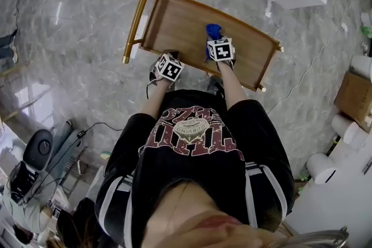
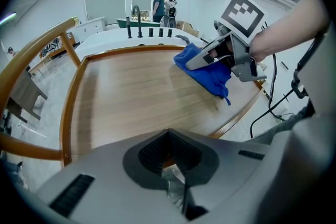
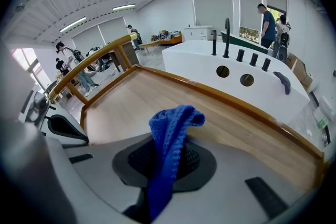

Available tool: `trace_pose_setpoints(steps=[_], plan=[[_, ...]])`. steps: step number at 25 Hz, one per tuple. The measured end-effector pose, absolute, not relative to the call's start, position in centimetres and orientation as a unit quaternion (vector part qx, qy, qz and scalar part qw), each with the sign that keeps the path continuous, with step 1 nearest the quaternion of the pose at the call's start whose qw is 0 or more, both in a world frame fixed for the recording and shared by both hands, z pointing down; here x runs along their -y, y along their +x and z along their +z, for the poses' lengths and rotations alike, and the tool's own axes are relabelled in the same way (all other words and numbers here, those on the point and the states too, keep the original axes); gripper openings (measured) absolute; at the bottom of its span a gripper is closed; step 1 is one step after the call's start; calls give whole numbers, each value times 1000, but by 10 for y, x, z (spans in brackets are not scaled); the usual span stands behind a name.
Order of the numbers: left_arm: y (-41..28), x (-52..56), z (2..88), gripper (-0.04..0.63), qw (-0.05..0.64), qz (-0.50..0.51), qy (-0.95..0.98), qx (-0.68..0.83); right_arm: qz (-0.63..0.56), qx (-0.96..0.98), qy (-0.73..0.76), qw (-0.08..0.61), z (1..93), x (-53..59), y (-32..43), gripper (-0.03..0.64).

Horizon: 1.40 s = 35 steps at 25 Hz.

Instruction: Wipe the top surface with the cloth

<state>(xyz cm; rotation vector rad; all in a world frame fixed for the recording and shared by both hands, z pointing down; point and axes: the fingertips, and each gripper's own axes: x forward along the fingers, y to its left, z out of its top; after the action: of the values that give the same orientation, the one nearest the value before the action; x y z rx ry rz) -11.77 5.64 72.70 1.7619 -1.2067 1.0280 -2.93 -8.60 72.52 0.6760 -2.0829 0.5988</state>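
On the rectangular brown wooden top [image 1: 180, 26] of a trolley with a raised rim, a blue knitted cloth [image 1: 213, 30] is pressed down near the middle, a little toward the right end. The cloth is clamped between the jaws of the right gripper [image 1: 214, 40]. In the right gripper view a fold of it [image 3: 170, 134] is seen standing up out of the closed jaws, with the wood grain just beyond. In the left gripper view the cloth's loose end [image 2: 210, 76] is seen lying on the wood under that gripper.

The left gripper [image 1: 168, 55] is held at the near rim of the top, toward its left end and apart from the cloth. Its jaws [image 2: 170, 165] are brought together, and nothing is gripped between them.

A gold-coloured metal handle bar [image 1: 138, 14] is fixed at the left end of the trolley. A white counter with dark taps [image 3: 236, 78] is seen just beyond the far rim. The trolley is stood on a grey marble-patterned floor [image 1: 70, 20].
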Motion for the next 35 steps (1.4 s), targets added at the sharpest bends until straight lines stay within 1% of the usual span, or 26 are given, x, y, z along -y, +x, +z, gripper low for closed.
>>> trace_pose_setpoints(steps=[15, 35], plan=[[-156, -64, 728, 46, 404, 366, 660, 516, 219, 857, 201, 421, 726, 79, -102, 58], [-170, -76, 718, 46, 406, 330, 654, 546, 200, 878, 131, 415, 725, 61, -183, 58]])
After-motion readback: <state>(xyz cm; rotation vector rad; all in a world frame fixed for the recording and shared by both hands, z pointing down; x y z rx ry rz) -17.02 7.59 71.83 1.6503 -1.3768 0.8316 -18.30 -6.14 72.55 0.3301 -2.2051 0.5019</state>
